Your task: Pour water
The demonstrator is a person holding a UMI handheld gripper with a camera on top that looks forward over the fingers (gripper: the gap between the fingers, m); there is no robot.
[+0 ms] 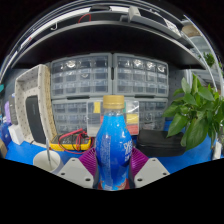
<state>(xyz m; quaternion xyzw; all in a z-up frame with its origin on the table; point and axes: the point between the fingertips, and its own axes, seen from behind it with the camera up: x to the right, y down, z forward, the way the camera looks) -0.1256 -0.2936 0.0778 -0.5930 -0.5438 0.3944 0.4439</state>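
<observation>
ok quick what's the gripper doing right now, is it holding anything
Gripper: closed on the blue bottle, which stands upright between its two pads, both pressing on it.

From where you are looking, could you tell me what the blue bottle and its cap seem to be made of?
Bottle: likely clear glossy plastic, since light shines through the blue contents and glints off its wall; it stands between the gripper fingers. Cap: opaque matte tan, probably plastic.
</observation>
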